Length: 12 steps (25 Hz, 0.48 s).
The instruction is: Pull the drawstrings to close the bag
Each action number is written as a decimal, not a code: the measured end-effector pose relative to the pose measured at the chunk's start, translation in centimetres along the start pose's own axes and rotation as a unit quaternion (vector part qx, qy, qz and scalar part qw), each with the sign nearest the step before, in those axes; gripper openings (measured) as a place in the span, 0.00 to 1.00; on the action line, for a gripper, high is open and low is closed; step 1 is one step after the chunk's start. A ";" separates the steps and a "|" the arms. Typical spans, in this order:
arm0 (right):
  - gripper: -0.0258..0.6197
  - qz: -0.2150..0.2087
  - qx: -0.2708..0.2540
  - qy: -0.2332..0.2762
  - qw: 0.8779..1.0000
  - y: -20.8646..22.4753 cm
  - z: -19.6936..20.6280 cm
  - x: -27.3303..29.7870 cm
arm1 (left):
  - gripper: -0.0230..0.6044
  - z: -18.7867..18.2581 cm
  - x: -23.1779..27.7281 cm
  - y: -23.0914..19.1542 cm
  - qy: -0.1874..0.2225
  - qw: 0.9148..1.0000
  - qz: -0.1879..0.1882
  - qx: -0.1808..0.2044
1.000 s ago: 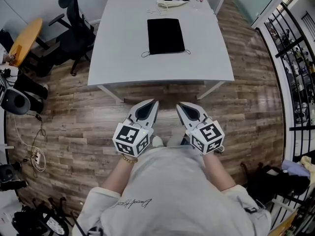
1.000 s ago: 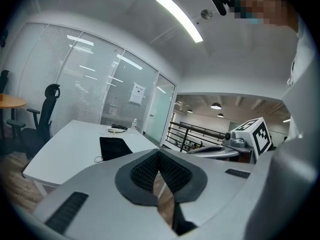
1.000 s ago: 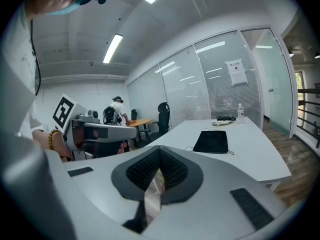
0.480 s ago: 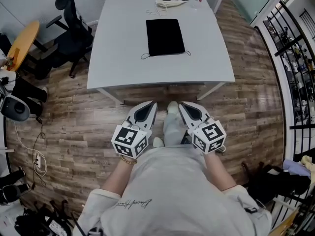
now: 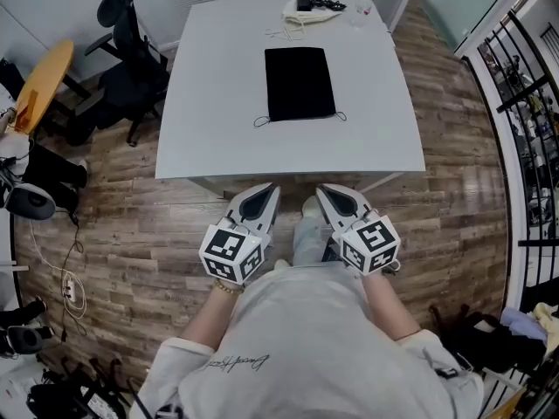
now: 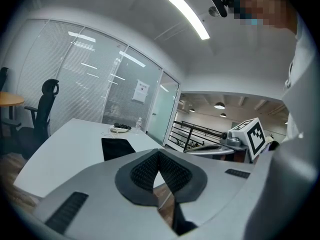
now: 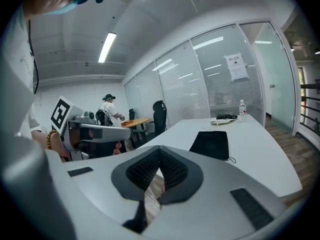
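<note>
Head view shows the black bag [image 5: 300,83] flat on the table [image 5: 218,103], well beyond the left gripper [image 5: 272,189] and right gripper [image 5: 322,189], whose jaws are closed and empty. The bag looks soft and light, so grasp the thin drawstrings [image 5: 261,120] at its near corners.

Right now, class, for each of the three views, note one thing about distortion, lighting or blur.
Head view: the wide lens bends the railing and the floor planks, while the black bag looks sharp under even light. Left gripper view: dark rounded corners and a glaring ceiling light. Right gripper view: the glass wall curves and carries light reflections.
</note>
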State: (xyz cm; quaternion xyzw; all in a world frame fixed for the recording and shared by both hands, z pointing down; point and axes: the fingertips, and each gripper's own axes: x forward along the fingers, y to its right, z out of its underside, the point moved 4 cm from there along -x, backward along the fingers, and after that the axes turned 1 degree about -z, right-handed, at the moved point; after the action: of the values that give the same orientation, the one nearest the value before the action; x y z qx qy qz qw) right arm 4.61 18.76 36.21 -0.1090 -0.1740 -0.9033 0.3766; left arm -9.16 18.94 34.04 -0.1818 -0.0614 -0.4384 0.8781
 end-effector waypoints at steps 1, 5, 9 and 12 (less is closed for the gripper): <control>0.07 -0.001 0.002 -0.001 1.000 0.8 -0.2 0.7 | 0.05 -0.3 0.7 -0.5 0.000 1.000 -0.001 0.000; 0.08 -0.013 -0.004 0.002 1.000 3.7 -2.3 3.9 | 0.05 -2.0 3.6 -3.1 0.003 1.000 -0.011 0.004; 0.07 -0.026 -0.015 0.001 1.000 6.8 -4.8 6.2 | 0.05 -4.5 6.8 -4.7 0.011 1.000 -0.016 0.010; 0.07 -0.034 -0.017 -0.003 0.999 9.0 -6.1 8.0 | 0.05 -5.7 9.2 -6.1 0.013 1.000 -0.024 0.006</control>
State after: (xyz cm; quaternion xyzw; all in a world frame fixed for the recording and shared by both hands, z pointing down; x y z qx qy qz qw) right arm 5.11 5.30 35.33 -0.1125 -0.1635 -0.9179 0.3436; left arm -8.68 6.61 32.81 -0.1689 -0.0572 -0.4612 0.8692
